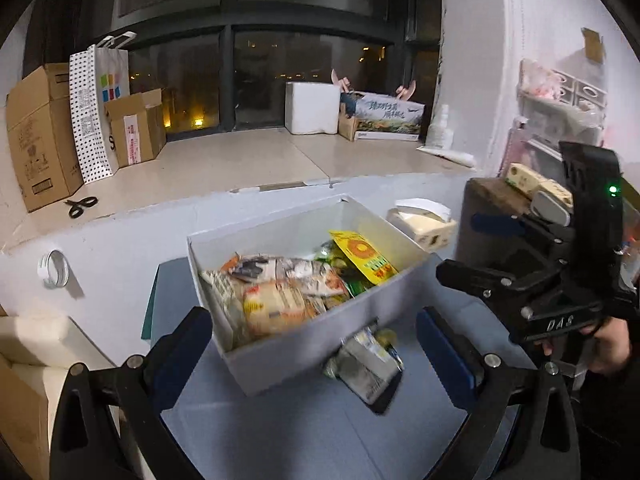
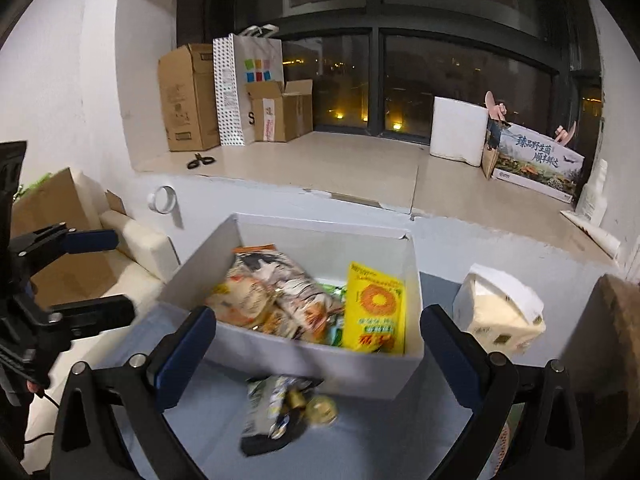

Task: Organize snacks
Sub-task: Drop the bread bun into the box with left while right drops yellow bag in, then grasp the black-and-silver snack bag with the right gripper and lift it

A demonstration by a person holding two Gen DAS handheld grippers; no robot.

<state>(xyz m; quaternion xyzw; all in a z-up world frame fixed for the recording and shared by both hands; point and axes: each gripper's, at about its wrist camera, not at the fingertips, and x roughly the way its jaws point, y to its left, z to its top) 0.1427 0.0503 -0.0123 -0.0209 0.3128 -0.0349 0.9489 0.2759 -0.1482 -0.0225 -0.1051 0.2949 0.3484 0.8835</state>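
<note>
1. The left gripper (image 1: 314,344) stands wide at the bottom of its own view, blue pads apart, with nothing between them but the near wall of the box and a loose packet below it.
2. The right gripper (image 2: 318,354) is just as wide and empty; in the left view it shows at the right edge (image 1: 472,248), held by a hand (image 1: 608,344).
3. The white box (image 2: 320,364) sits on the counter (image 2: 360,440) in the middle of both views, open on top.
4. Inside it lie snacks: an orange-and-white bag (image 2: 276,280) at the left, a yellow packet (image 2: 374,308) leaning against the right wall, green wrappers (image 2: 335,322) between them.
5. One packet (image 2: 276,412) lies on the counter outside the box, touching or just in front of its near wall; it is blurred, so its print cannot be read.
6. A tissue pack (image 2: 500,312) stands right of the box, near but apart.
7. On the sill at the upper left of the right view are cardboard boxes (image 2: 188,96), a paper bag (image 2: 256,80) and scissors (image 2: 200,160).
</note>
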